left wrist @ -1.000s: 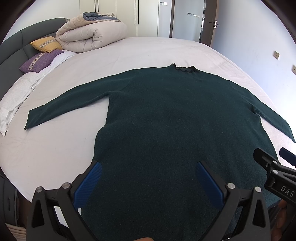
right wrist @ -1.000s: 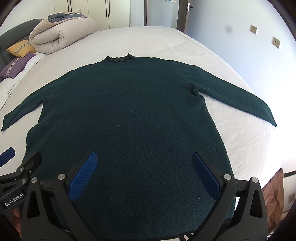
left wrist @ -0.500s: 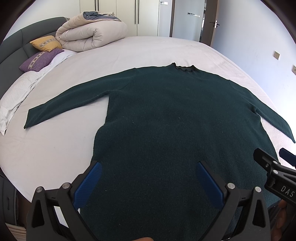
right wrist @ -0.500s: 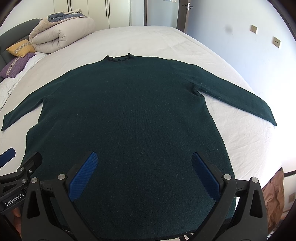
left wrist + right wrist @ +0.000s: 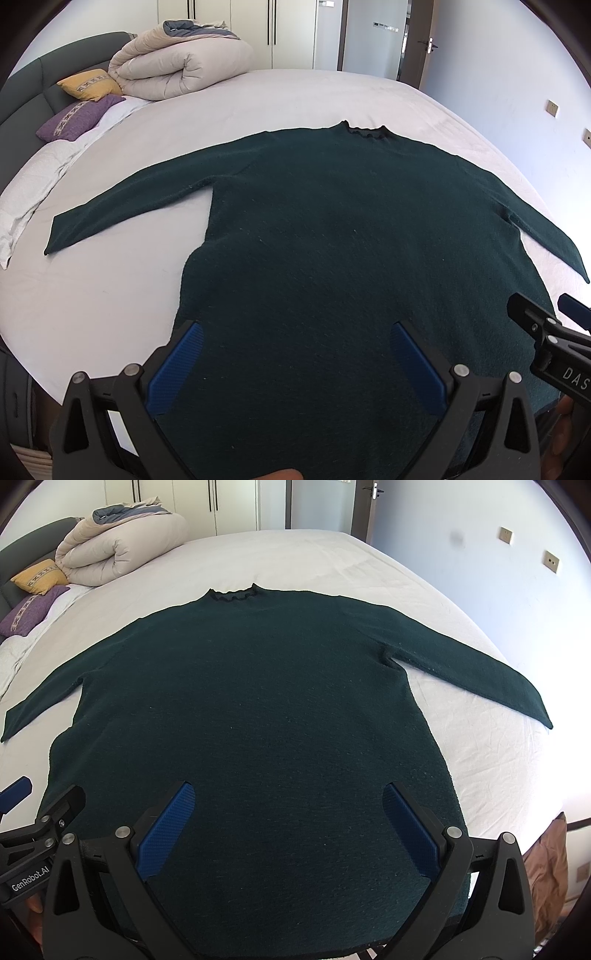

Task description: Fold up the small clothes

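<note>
A dark green long-sleeved sweater (image 5: 332, 229) (image 5: 251, 701) lies flat on the white bed (image 5: 295, 96) (image 5: 295, 557), collar far, hem toward me, both sleeves spread out to the sides. My left gripper (image 5: 293, 332) hovers open over the hem's left part, blue pads (image 5: 177, 363) wide apart, nothing between them. Over the hem's right part, my right gripper (image 5: 288, 794) stands open too, holding nothing. Each gripper shows at the edge of the other's view: the right gripper (image 5: 546, 332), the left gripper (image 5: 33, 812).
A rolled beige duvet (image 5: 181, 66) (image 5: 118, 550) sits at the bed's far left, with a yellow pillow (image 5: 92, 85) and a purple pillow (image 5: 77, 118) by the grey headboard (image 5: 33, 81). Wardrobe doors and a door stand behind. White sheet lies bare beside both sleeves.
</note>
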